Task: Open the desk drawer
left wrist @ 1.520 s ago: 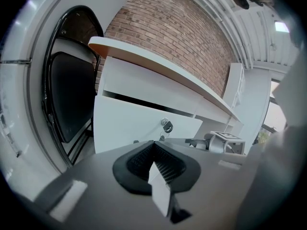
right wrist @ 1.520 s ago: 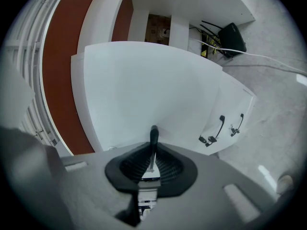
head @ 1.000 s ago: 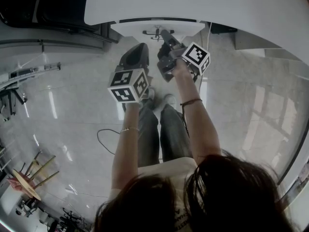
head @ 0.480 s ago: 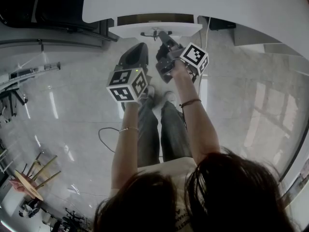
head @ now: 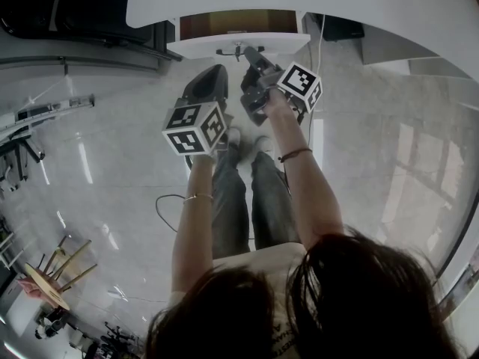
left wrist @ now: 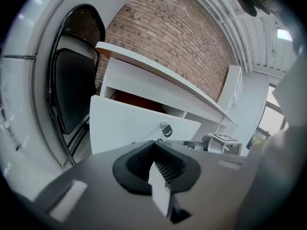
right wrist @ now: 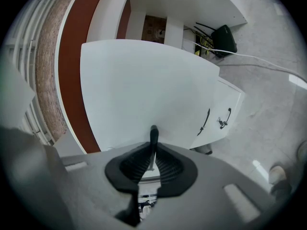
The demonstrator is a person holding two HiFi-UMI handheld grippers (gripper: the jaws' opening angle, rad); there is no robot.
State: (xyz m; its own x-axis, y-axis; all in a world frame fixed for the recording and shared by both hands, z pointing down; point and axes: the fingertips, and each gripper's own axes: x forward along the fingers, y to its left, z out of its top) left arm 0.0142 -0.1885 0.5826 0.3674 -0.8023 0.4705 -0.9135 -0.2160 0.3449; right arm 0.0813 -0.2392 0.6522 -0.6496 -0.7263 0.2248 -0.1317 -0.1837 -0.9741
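The drawer (head: 238, 45) sits part-way out from under the white desk top (head: 337, 6), right in front of the person. Its front is plain white and a strip of brown inside shows behind it. In the left gripper view a round silver lock (left wrist: 165, 126) shows on that front.

The right gripper (head: 245, 51) is up against the front, jaws clamped on a thin dark tab (right wrist: 153, 134) sticking out of it. Key or pull, I can't tell.

The left gripper (left wrist: 154, 150) hangs just to the left and short of the drawer, jaws pressed together with nothing in them.

A black chair (left wrist: 72, 90) stands left of the desk, with a brick wall (left wrist: 168, 28) behind. To the right there's a white cabinet (right wrist: 223, 114) with dark handles, and a black box (right wrist: 224, 38) and white cable (right wrist: 259, 61) on the glossy floor (head: 112, 185). The person's legs (head: 251, 200) are directly below the drawer front.
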